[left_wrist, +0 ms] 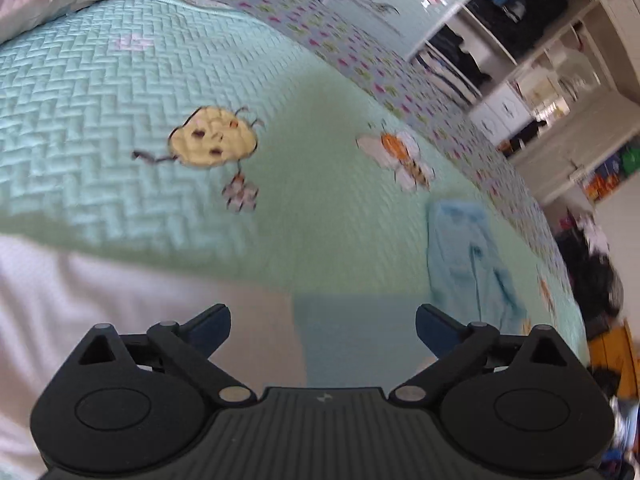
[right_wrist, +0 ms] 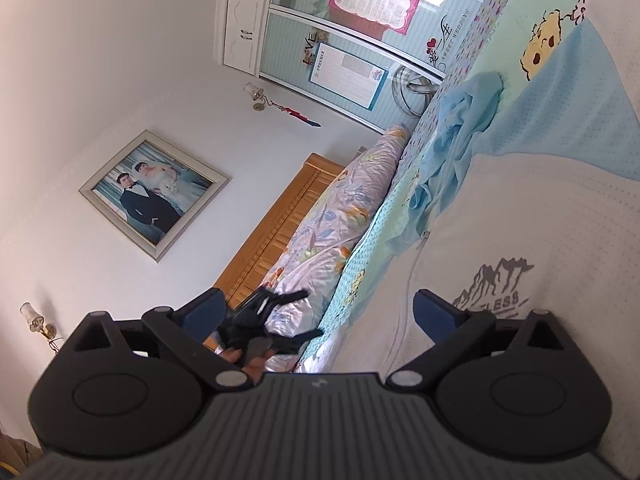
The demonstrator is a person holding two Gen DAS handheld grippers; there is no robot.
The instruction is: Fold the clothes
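Close under the left hand-held gripper [left_wrist: 323, 326], spread wide and holding nothing: white shirt [left_wrist: 100, 300] lying flat on the bed [left_wrist: 100, 92]. Same for the right hand-held gripper [right_wrist: 318, 312], wide, empty. Farther off: crumpled blue cloth [left_wrist: 468, 256], likely waiting.

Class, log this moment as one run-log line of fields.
left gripper: open, empty | right gripper: open, empty | white shirt: flat on bed | crumpled blue garment: beyond | fold: not started

White-and-blue shirt [right_wrist: 520, 216] lies flat; blue garment [right_wrist: 460, 128] crumpled beside it.
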